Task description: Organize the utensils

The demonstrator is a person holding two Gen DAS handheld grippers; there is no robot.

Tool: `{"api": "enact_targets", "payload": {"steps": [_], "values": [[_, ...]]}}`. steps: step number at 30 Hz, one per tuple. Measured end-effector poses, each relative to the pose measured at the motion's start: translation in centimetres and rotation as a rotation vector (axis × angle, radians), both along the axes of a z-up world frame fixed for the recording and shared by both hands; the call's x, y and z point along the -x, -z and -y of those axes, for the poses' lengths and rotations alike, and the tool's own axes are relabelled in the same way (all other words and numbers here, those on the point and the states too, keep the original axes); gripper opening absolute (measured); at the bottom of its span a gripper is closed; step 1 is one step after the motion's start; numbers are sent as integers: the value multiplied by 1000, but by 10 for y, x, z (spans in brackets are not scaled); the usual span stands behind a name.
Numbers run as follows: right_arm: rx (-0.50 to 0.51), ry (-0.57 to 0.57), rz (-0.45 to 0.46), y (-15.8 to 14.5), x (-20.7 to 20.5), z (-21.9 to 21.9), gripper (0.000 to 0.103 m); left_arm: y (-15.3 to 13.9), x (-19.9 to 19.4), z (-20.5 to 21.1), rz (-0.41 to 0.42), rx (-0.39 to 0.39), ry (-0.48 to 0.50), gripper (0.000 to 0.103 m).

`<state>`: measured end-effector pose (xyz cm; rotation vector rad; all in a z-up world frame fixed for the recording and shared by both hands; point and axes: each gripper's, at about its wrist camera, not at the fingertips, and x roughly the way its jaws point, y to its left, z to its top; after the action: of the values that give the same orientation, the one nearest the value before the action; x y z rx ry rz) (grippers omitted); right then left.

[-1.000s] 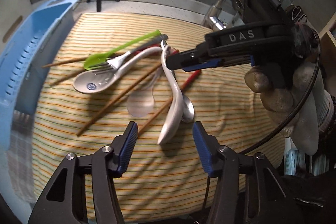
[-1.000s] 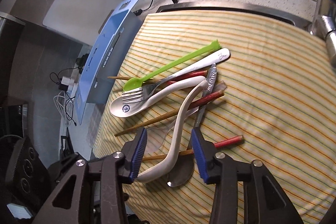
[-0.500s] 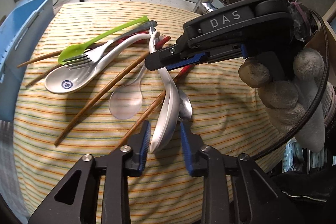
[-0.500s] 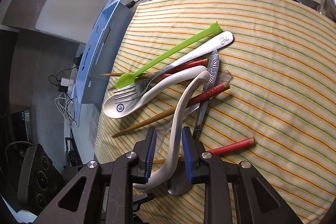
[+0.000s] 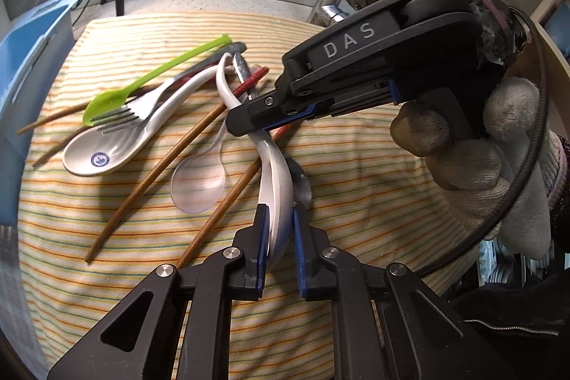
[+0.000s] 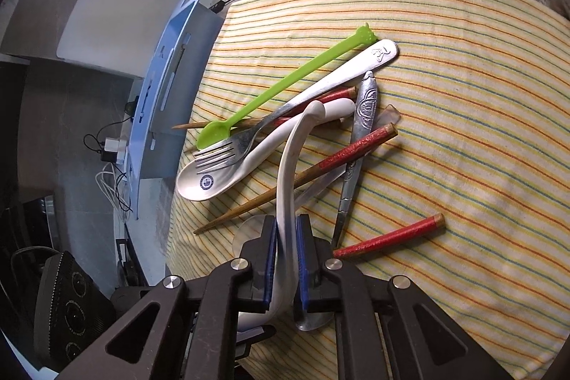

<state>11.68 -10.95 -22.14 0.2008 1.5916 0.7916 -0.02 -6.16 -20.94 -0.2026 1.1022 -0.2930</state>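
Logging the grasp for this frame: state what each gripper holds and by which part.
Both grip the same white ceramic spoon: the left gripper is shut on its bowl end, the right gripper on its curved handle, partway along.

the utensils lie in a crossed heap on the cloth (image 5: 356, 187) covering the surface. at the heap's left, the fork (image 5: 142, 107) rests on the soup spoon (image 5: 117, 148), with the slim scoop (image 5: 149, 77) on its far side. two chopsticks (image 5: 171, 159) run diagonally from near left to far right. the curved spoon (image 5: 276, 180) lies at the right, over them, between the pads of both claws. the basket (image 5: 21, 59) stands left of the cloth.
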Motion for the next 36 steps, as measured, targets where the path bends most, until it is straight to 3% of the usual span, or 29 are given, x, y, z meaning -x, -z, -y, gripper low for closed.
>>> {"api": "enact_targets", "payload": {"steps": [11,20,27,36], "values": [[-51,38,30,-36,2,-24,10,-35,4,-28,68,-16,30,11],[-119,19,74,-61,-4,-98,10,-64,7,-95,133,-58,19,10],[-146,-18,111,-58,-9,-175,10,-69,7,-163,153,-84,-23,10],[-119,-36,94,-32,-26,-257,10,-55,-8,-240,115,-72,-67,10]]}}
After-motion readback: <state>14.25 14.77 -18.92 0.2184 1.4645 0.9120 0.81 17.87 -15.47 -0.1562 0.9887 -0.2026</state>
